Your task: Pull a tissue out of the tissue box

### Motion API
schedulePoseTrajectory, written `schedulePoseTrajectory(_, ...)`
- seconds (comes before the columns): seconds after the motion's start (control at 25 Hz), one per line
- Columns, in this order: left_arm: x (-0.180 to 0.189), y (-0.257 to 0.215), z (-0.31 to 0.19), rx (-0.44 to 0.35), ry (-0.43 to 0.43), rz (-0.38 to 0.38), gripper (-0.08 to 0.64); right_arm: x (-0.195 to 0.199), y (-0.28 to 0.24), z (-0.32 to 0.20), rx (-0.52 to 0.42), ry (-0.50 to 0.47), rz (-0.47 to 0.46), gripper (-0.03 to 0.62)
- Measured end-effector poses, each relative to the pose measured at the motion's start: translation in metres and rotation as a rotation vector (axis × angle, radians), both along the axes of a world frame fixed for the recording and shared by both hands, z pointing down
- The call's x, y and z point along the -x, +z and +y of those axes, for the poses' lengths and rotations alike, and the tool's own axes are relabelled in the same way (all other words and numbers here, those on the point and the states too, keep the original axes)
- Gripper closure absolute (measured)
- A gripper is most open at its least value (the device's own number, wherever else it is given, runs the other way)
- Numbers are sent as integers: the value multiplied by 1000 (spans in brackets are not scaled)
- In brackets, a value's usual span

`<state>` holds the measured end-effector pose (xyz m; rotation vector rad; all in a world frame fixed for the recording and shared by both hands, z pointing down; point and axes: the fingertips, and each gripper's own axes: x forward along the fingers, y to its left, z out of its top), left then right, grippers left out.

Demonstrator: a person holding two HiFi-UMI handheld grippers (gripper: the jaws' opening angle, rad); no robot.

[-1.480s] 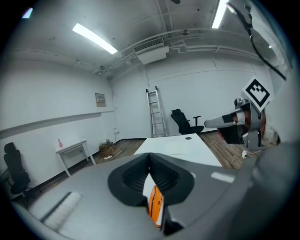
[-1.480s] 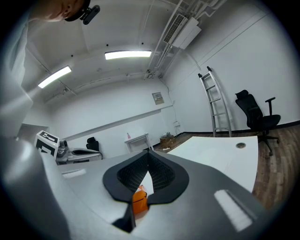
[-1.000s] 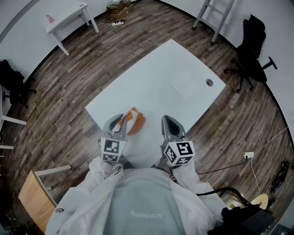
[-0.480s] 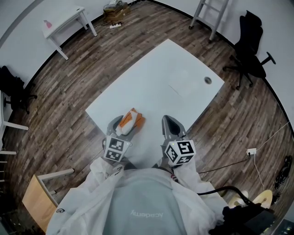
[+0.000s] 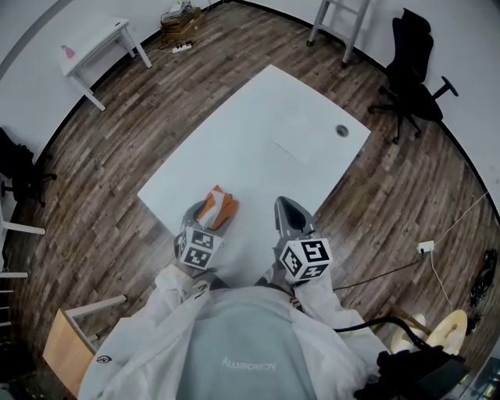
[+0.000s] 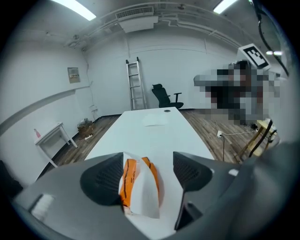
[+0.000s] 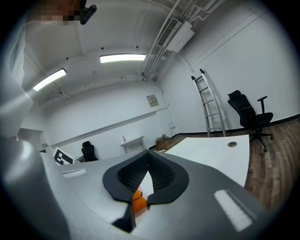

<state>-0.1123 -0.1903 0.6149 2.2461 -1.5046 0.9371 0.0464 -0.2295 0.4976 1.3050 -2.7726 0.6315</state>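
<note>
An orange tissue box (image 5: 220,206) lies near the front left of the white table (image 5: 258,117). In the left gripper view a white tissue (image 6: 143,190) stands up out of the box (image 6: 129,180). My left gripper (image 5: 201,214) is low over the box, and its jaws have just been opening. They now stand wide apart around the box and tissue (image 6: 148,160), with the right pad clear of them. My right gripper (image 5: 287,209) hovers to the right of the box, shut with nothing held (image 7: 147,153). A bit of the orange box (image 7: 137,201) shows below its jaws.
A flat white sheet (image 5: 294,148) lies further out on the table, near a round cable hole (image 5: 341,130). Off the table stand a black office chair (image 5: 410,82), a ladder (image 5: 332,23), a small white side table (image 5: 94,45) and a wooden stool (image 5: 66,351).
My left gripper has dropped towards the tissue box and its jaws have gone from nearly shut to wide open. The right gripper has stayed where it was.
</note>
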Motion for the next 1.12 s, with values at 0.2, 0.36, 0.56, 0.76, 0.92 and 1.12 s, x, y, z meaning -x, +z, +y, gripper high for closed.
schedulePoseTrajectory(0.2,9,19,1,50,3,-33,230,-5,3,6,6,32,-1,591)
schedulePoseTrajectory(0.36,11,33,-2,77,-7,-53,250,-17,7,6,13,61,-4,591)
schedulePoseTrajectory(0.56,19,39,-5,95,-19,-61,290,-17,7,5,12,79,-6,591)
schedulePoseTrajectory(0.76,21,53,-3,152,-24,-59,299,-17,7,5,13,86,-4,591)
schedulePoseTrajectory(0.92,20,56,-6,160,-23,-63,318,-22,8,4,16,96,-2,591)
schedulePoseTrajectory(1.12,16,58,-9,168,-26,-65,387,-30,9,4,21,111,-5,591)
